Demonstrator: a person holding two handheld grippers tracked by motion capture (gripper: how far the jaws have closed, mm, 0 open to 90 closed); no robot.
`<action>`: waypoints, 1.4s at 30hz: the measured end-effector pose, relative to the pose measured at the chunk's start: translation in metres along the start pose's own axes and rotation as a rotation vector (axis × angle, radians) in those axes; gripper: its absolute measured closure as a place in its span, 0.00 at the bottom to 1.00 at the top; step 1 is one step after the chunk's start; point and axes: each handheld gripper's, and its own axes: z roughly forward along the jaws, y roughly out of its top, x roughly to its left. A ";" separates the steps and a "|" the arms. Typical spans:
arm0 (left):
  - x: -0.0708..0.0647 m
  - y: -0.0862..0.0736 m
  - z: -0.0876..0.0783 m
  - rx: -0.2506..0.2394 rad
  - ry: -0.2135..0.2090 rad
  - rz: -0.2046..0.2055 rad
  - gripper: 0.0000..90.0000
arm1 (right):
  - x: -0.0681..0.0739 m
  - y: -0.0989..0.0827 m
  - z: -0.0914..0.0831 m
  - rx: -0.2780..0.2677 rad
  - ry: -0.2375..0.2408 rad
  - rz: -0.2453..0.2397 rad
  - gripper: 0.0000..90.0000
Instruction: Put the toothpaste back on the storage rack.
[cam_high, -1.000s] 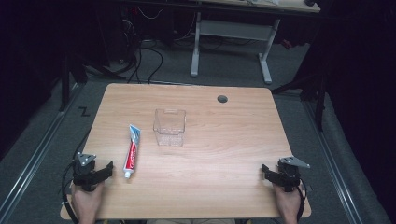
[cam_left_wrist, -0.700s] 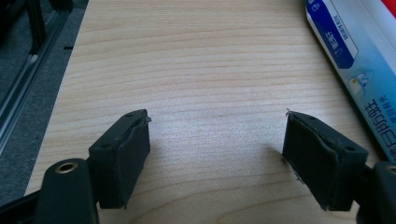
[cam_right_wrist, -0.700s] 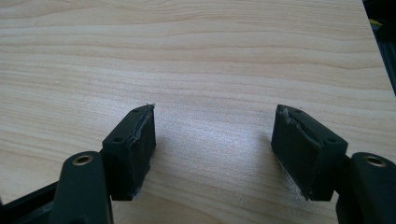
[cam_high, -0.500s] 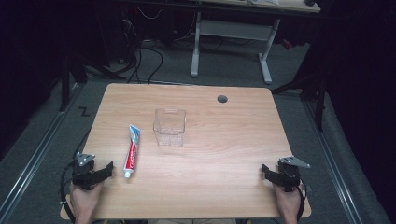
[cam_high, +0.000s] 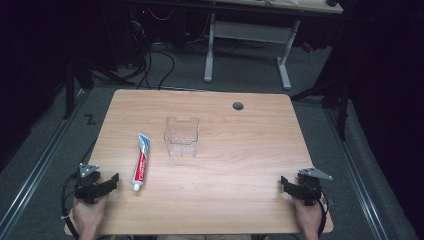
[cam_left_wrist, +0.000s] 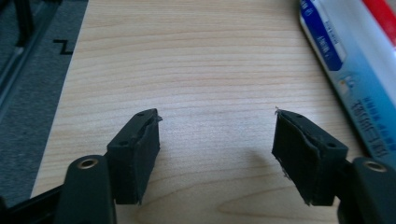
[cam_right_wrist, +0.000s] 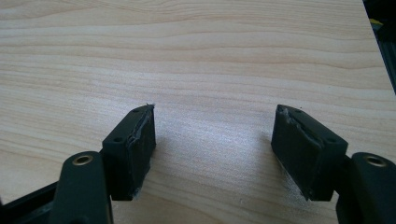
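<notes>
While both tools sit empty, the left tool (cam_high: 112, 181) (jaws apart, just been narrowing) needs a reach toward the toothpaste (cam_high: 141, 161) at its 1 o'clock; the right tool (cam_high: 286, 183) gapes wide.

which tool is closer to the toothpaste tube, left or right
Left. The left tool sits just beside the cap end of the toothpaste tube, not touching it. The right tool is far across the table.

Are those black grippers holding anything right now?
No, nothing is held. The left gripper and right gripper are open over bare wood; the white, red and blue toothpaste tube lies untouched on the table.
</notes>
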 end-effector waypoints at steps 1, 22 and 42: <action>0.000 0.000 -0.001 0.003 -0.005 -0.006 0.37 | 0.000 0.000 0.000 0.000 0.000 0.000 0.34; -0.008 0.006 -0.029 -0.050 -0.017 0.043 0.38 | 0.000 0.000 0.000 -0.001 0.002 -0.001 0.34; -0.021 0.036 -0.044 -0.073 -0.112 0.052 0.40 | 0.000 0.000 0.000 0.001 0.004 0.005 0.34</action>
